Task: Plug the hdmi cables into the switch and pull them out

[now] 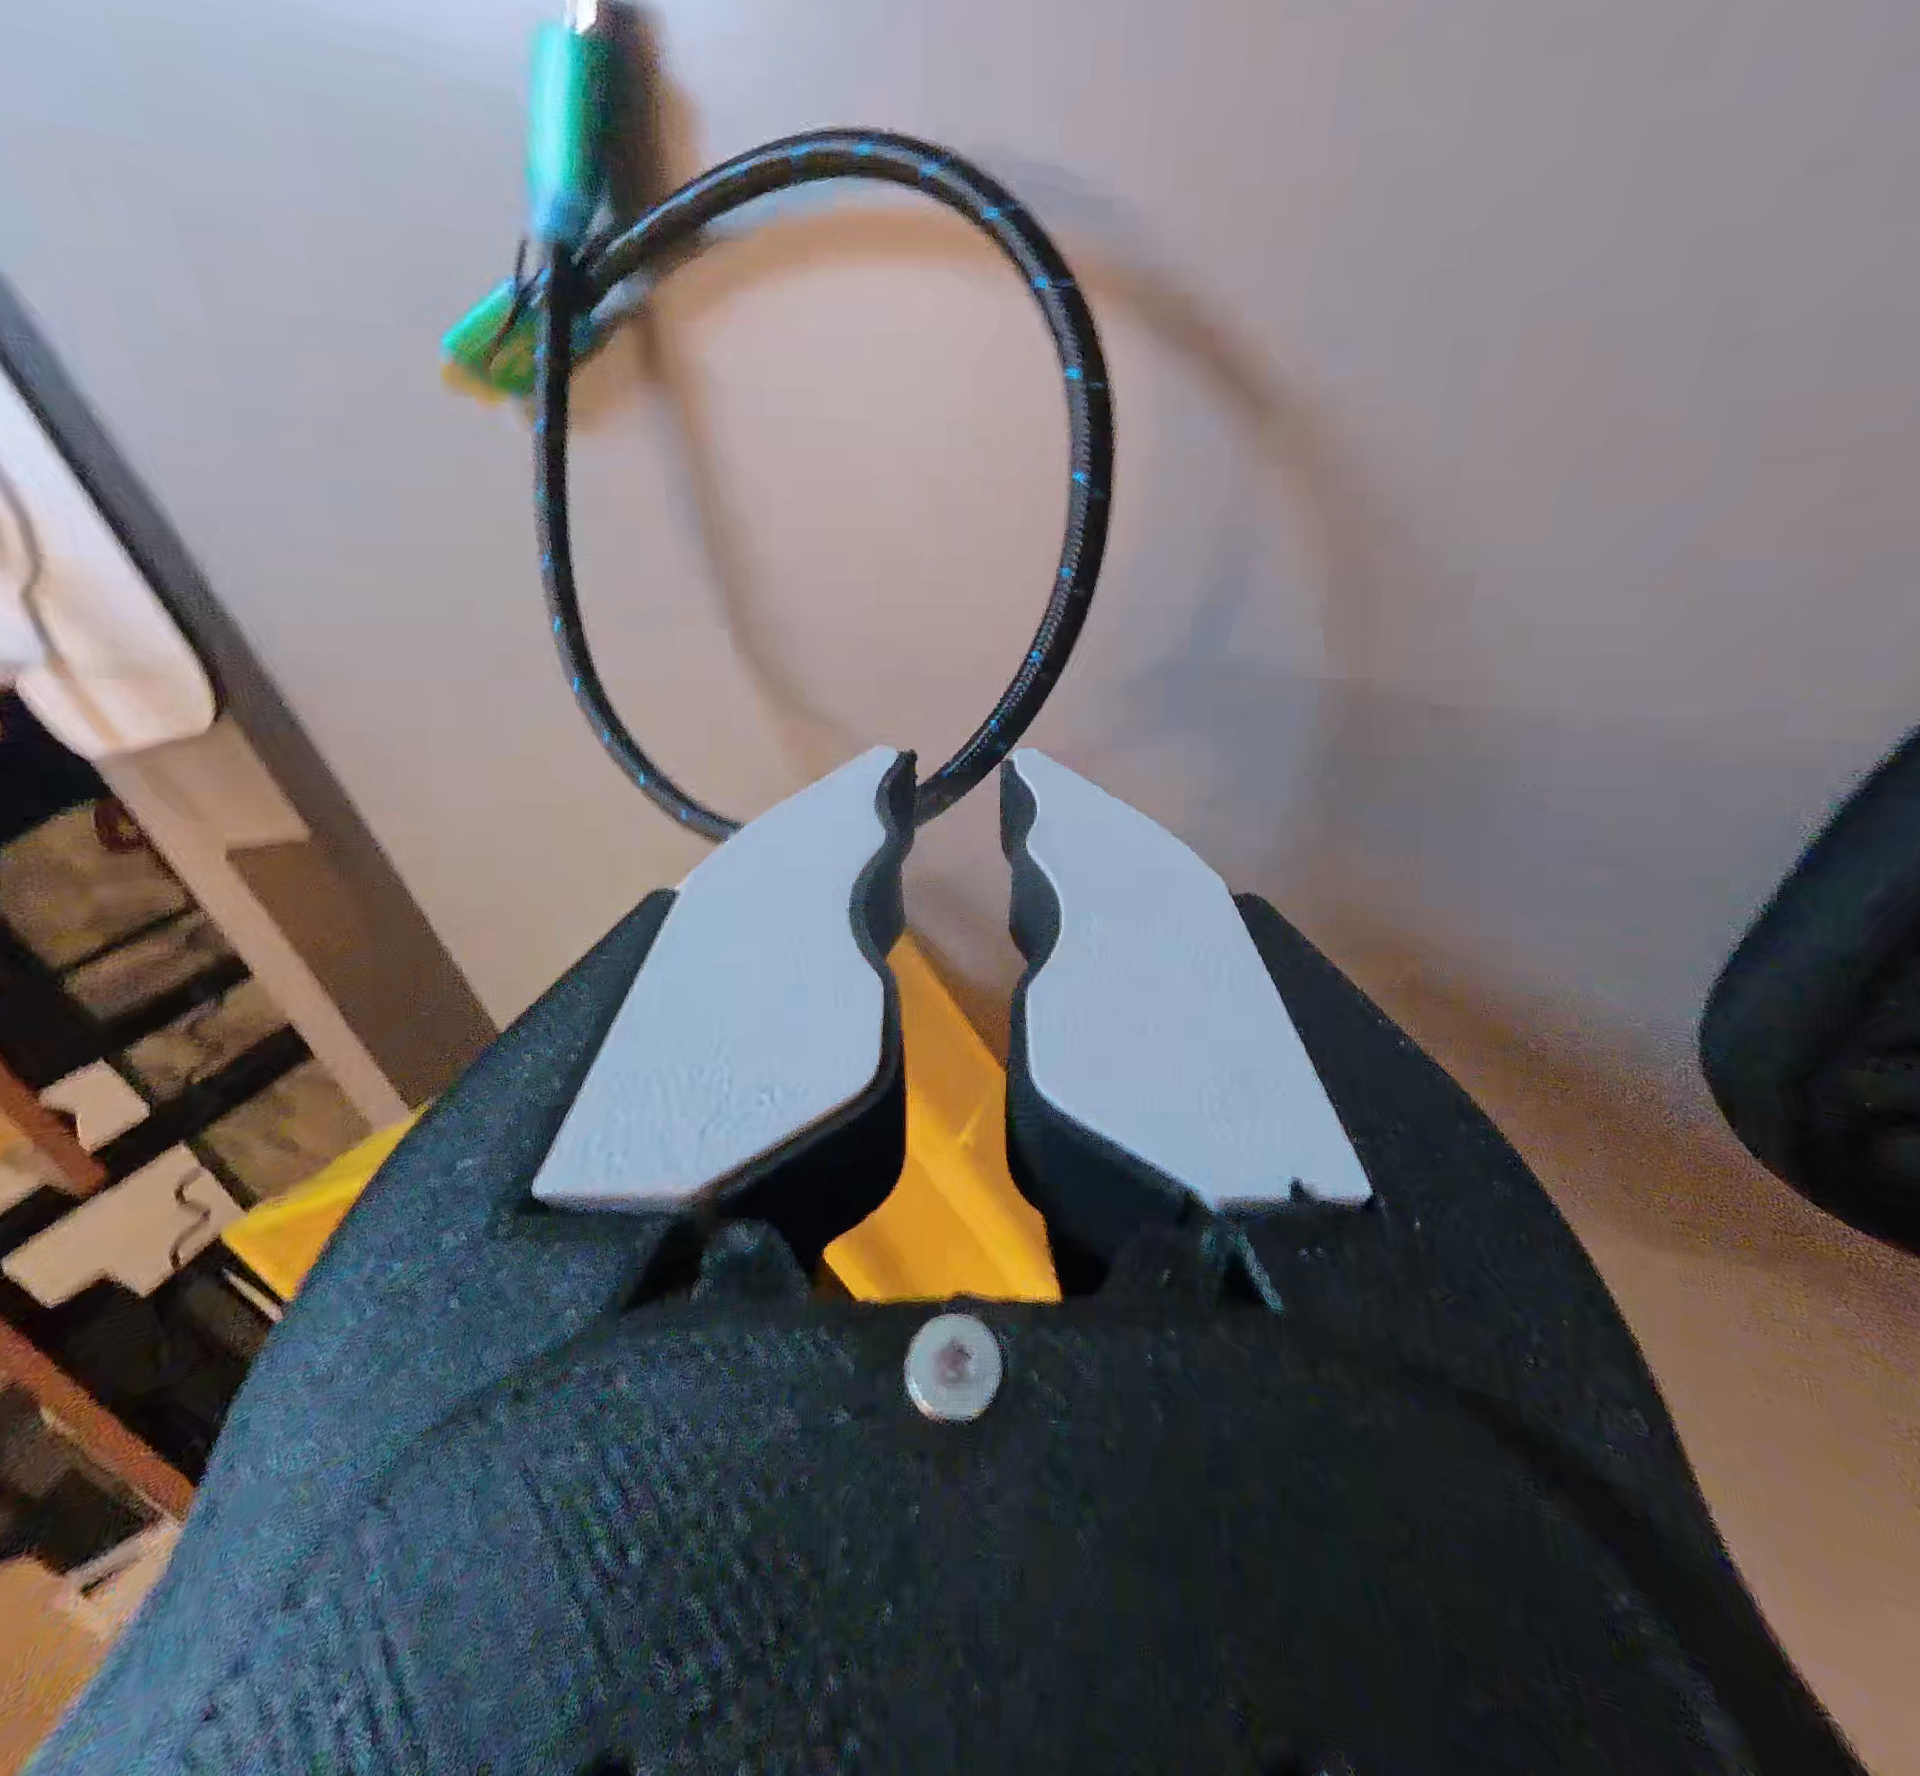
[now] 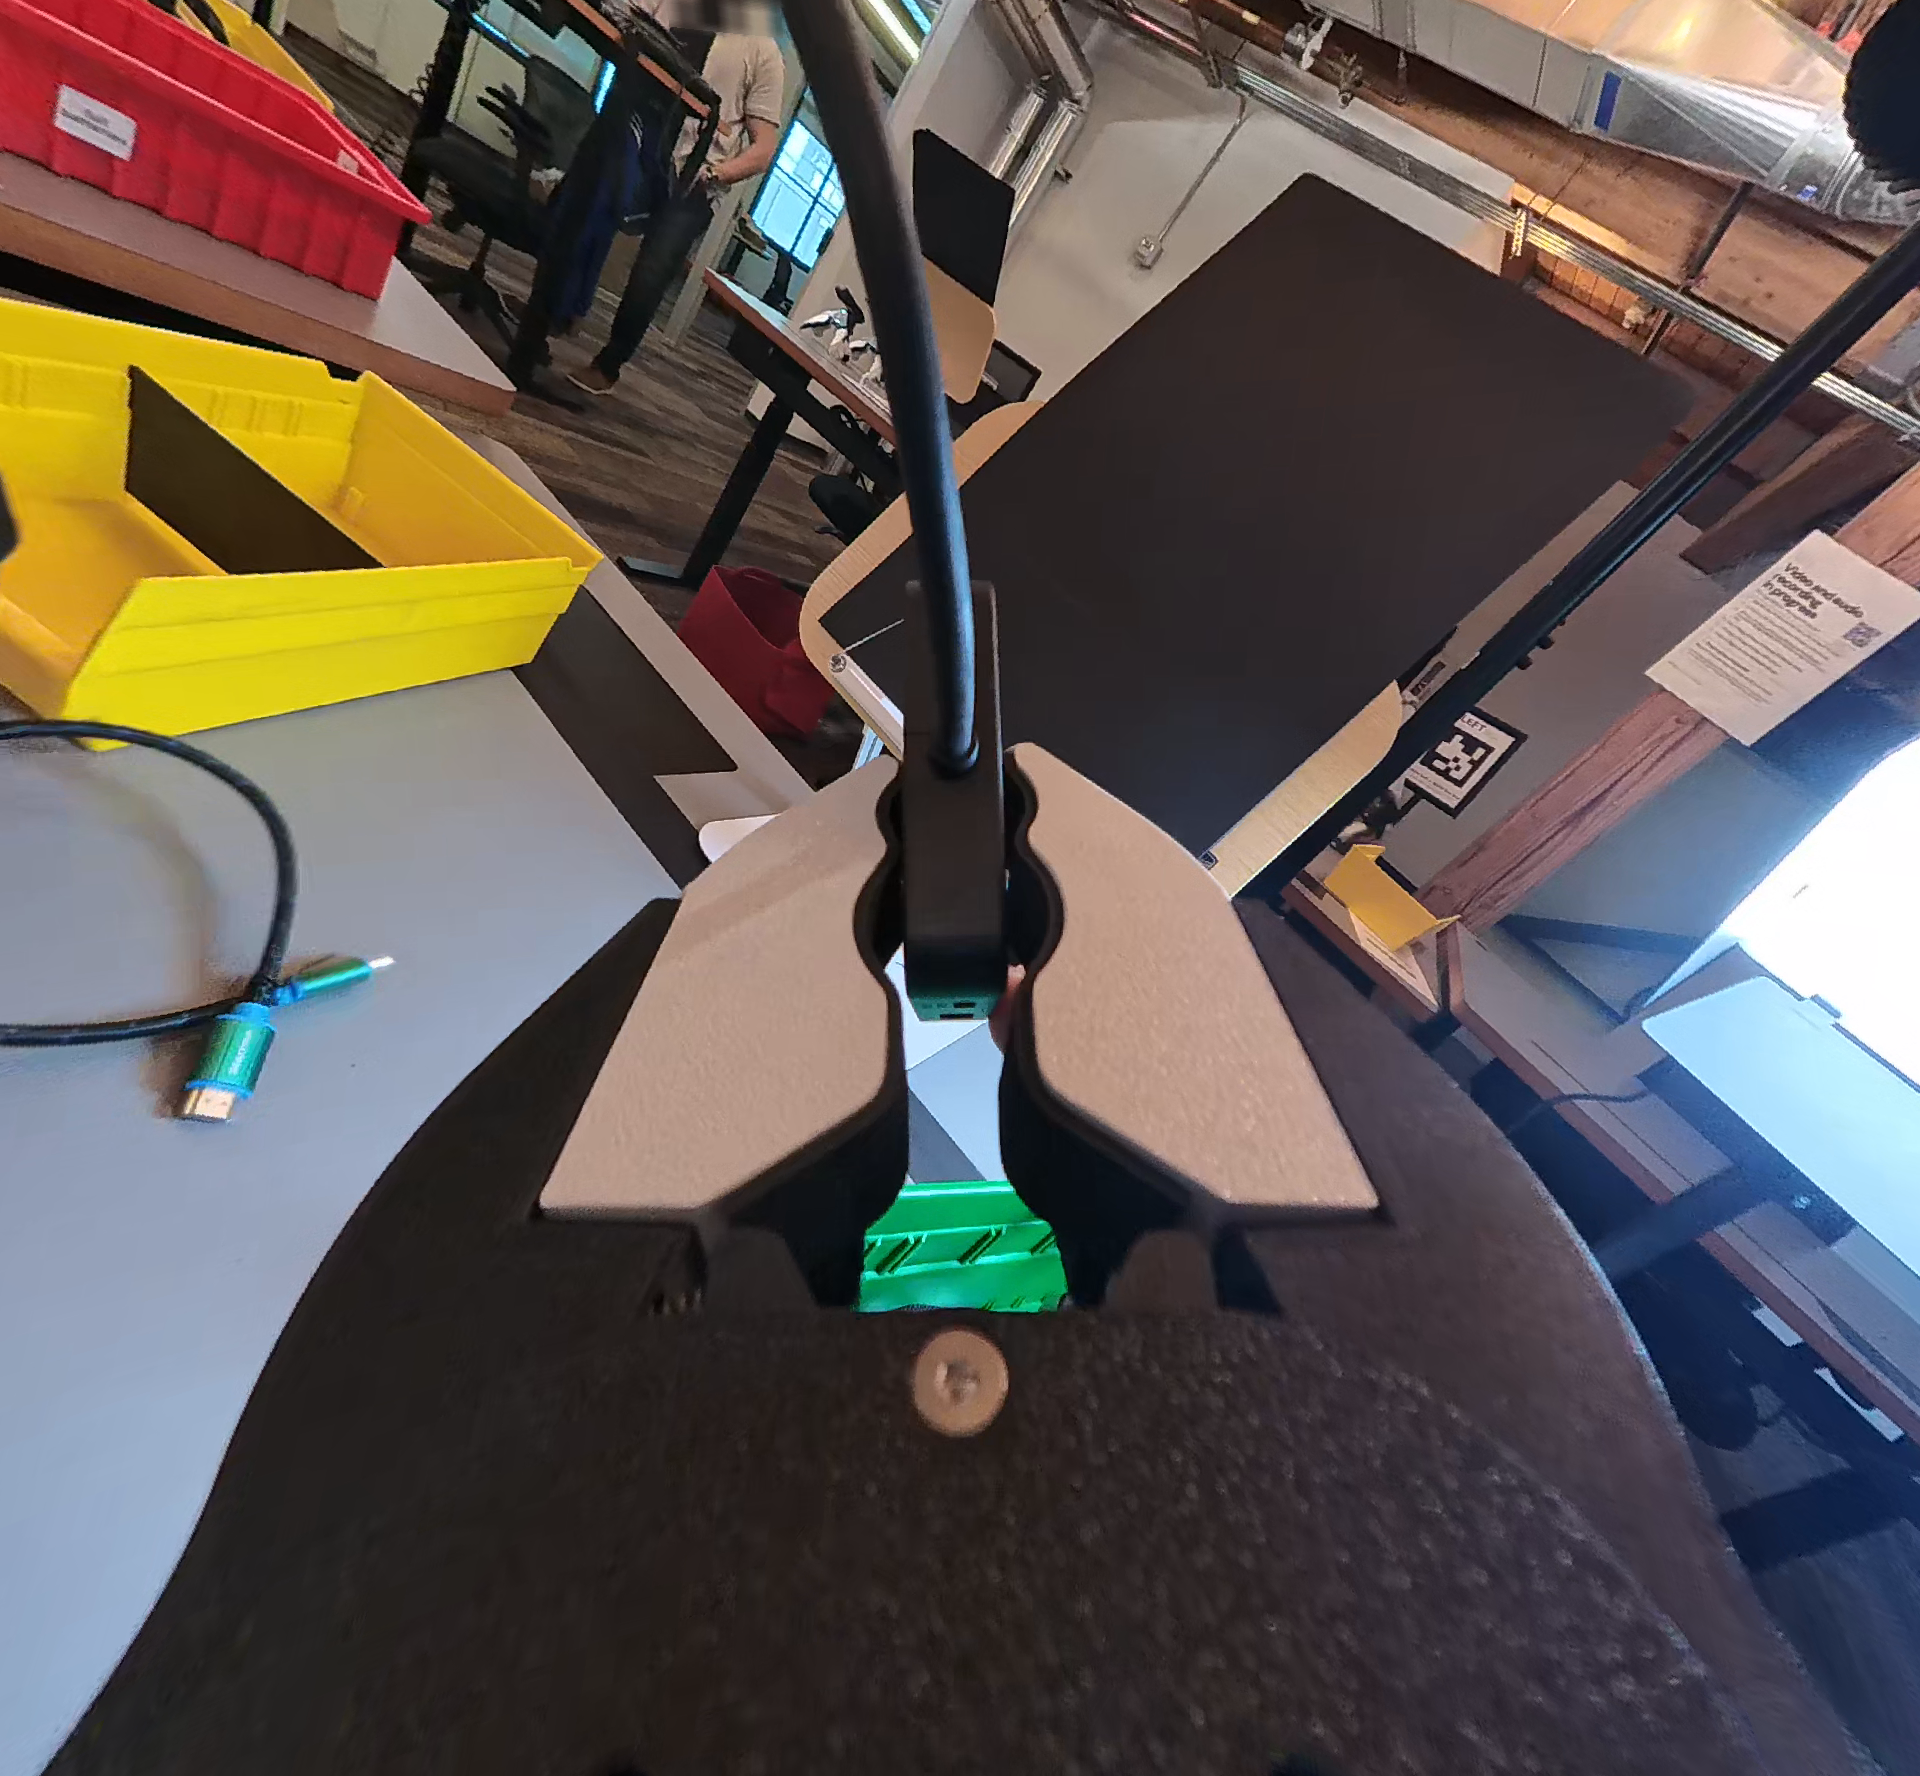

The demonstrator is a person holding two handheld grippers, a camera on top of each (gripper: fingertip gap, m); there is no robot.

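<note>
Switch: small black box, clamped edge-on between the fingers of the right gripper, raised off the table. Ports on its near end are pointed back at the camera. A thick black lead is seen leaving its far end and arching up out of frame.

HDMI cable: black braid with blue flecks, lying on the table in a loop. Both green connectors are unplugged and lie together at the far side of the loop. In the right wrist view the same cable is seen left of the gripper, connectors free on the grey surface.

Left gripper: jaws narrowly parted, nothing gripped. It is held over the near end of the loop, the cable passing just under the left fingertip; contact cannot be confirmed.

Surroundings: yellow bin at the table's far left, red bin behind it, a person standing in the background.
</note>
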